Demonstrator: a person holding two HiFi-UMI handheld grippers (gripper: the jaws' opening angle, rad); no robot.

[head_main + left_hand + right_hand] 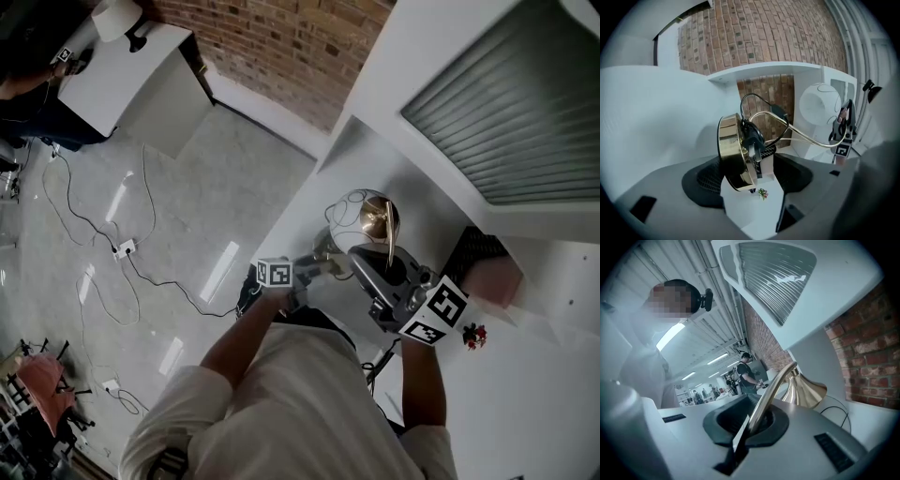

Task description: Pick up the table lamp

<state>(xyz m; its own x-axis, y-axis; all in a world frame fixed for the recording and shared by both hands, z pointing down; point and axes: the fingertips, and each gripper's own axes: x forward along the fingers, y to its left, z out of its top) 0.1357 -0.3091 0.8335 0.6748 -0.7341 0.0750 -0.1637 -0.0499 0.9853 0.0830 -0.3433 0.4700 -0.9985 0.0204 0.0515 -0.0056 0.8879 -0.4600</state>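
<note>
Red brick wall (281,42) at the back, above a glossy grey floor (187,178). On the floor, loose black cables (70,211) leading to a white power strip (125,248). White counter (534,412) carrying a small red flower sprig (474,336), with a pale pink block (494,279) near it. Higher up, a grey ribbed panel (511,103) in a white frame. White desk (122,70) well apart in the far corner.

Bright, even light (fisheye edges dark)

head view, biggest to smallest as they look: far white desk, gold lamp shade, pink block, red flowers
1. white desk, though far
2. gold lamp shade and pink block, alike
3. red flowers
</note>
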